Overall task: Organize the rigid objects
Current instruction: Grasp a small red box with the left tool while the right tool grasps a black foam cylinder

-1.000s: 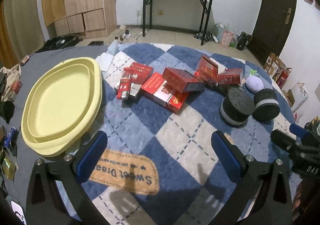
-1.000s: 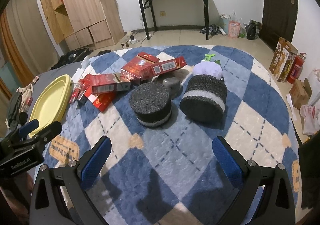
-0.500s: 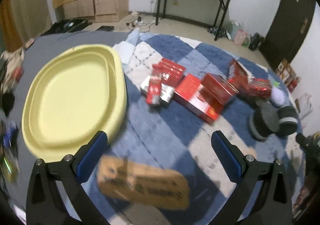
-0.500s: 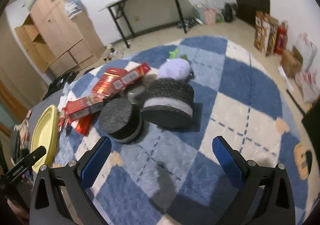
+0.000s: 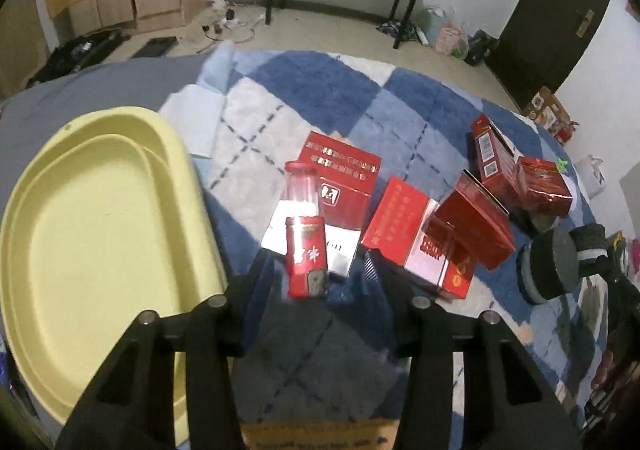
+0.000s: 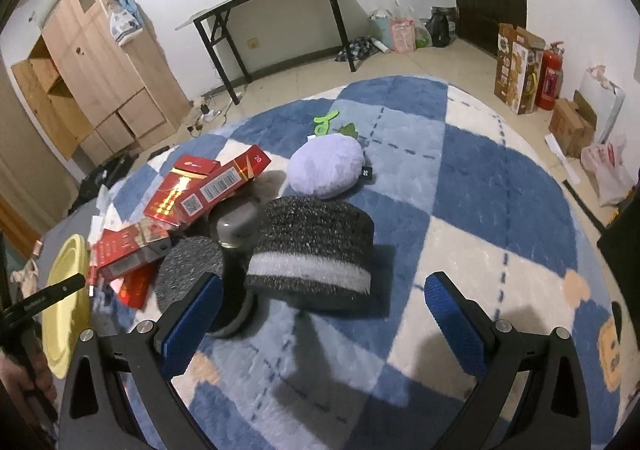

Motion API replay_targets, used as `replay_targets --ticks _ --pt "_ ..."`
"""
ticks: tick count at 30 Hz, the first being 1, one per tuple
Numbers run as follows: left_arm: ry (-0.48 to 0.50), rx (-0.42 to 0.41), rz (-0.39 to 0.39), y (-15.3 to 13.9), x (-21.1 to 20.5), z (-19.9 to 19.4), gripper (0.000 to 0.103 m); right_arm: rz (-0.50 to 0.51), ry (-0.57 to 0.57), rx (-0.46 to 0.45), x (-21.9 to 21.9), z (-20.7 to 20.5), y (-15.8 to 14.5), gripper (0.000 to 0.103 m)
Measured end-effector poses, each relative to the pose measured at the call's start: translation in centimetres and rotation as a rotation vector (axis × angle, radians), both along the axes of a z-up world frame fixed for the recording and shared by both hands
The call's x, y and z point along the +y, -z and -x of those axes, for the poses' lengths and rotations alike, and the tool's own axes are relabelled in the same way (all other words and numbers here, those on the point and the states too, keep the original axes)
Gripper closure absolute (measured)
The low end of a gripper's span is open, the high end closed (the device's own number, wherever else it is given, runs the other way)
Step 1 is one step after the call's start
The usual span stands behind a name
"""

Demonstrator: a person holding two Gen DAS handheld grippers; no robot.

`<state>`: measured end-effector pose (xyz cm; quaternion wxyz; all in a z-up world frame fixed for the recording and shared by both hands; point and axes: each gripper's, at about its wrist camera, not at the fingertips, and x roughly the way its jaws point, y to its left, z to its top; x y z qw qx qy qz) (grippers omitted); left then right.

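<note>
In the left wrist view my left gripper [image 5: 316, 272] has its jaws narrowed on either side of a small red box with a clear end [image 5: 306, 256] that lies on a flat red-and-white carton [image 5: 340, 185]; I cannot tell whether the pads touch it. Several more red cartons [image 5: 472, 226] lie to its right. A yellow oval tray [image 5: 92, 250] lies to the left. In the right wrist view my right gripper [image 6: 320, 314] is open and empty, just in front of a dark foam cylinder with a pale band [image 6: 316, 250]. A second foam disc [image 6: 188, 270] lies by the left finger.
A lilac plush ball [image 6: 326, 165] and a grey object [image 6: 236, 221] lie behind the foam cylinders. Red cartons [image 6: 200, 189] are piled at the left. Everything rests on a blue-and-white checked rug [image 6: 480, 209]. A black table [image 6: 272, 13] and a wooden cabinet [image 6: 92, 69] stand by the far wall.
My left gripper has moved forward to the red cartons and its jaws have narrowed around the small red box. My right gripper has moved closer to the banded foam cylinder, still open.
</note>
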<state>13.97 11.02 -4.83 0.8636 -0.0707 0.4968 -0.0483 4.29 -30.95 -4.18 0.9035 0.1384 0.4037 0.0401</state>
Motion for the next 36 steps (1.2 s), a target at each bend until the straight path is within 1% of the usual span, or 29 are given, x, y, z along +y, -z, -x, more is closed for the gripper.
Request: replay_targets --ticks 3,7,10,13,14,16,18,19,20,21,23,26,28,33,36 --pt "-0.007 -0.017 0.010 0.0 0.2 -1.0 0.054 0.014 -0.012 -0.011 0.5 -0.5 0.1 0.000" --pt "-0.002 -0.010 0.012 0.4 0.2 -2.0 0.054 0.032 -0.019 0.001 0.6 -1.6 1.3 0.000" --pt "0.003 -0.019 -0.010 0.6 0.0 -2.2 0.054 -0.018 -0.026 0.017 0.4 -2.7 2.2 0.001" --pt "-0.024 -0.024 -0.011 0.7 0.5 -2.4 0.054 -0.007 -0.035 0.025 0.4 -3.3 2.6 0.001" --pt "-0.027 -0.023 -0.001 0.8 0.7 -2.4 0.054 -0.009 -0.039 0.029 0.4 -3.5 2.7 0.001" --pt "-0.028 -0.028 0.002 0.9 0.9 -2.3 0.055 -0.018 -0.037 0.038 0.3 -3.7 3.1 0.003" --pt "-0.024 -0.040 -0.016 0.9 0.9 -2.1 0.065 -0.029 -0.033 0.051 0.0 -3.9 3.4 0.012" --pt "-0.031 -0.045 -0.027 0.8 1.0 -2.0 0.077 -0.038 -0.038 0.062 0.0 -4.2 3.6 0.016" --pt "-0.042 -0.046 -0.024 0.8 1.3 -2.0 0.078 -0.055 -0.053 0.067 -0.1 -4.3 3.7 0.025" --pt "-0.050 -0.048 0.006 0.8 1.8 -2.0 0.078 -0.073 -0.072 0.066 -0.1 -4.4 3.7 0.032" --pt "-0.053 -0.051 0.027 0.8 2.2 -1.9 0.078 -0.063 -0.080 0.057 0.0 -4.4 3.5 0.032" --pt "-0.041 -0.051 -0.019 0.9 1.6 -2.0 0.078 -0.066 -0.079 0.043 -0.2 -4.2 3.3 0.033" --pt "-0.038 -0.049 -0.032 1.0 1.3 -2.1 0.075 -0.075 -0.070 0.036 -0.5 -4.1 3.1 0.033" --pt "-0.048 -0.053 0.009 1.3 1.7 -2.3 0.074 -0.100 -0.059 0.043 -1.0 -3.7 3.1 0.033" --pt "-0.037 -0.057 0.005 1.1 1.8 -2.1 0.078 -0.096 -0.065 0.050 -0.8 -3.7 3.2 0.033"
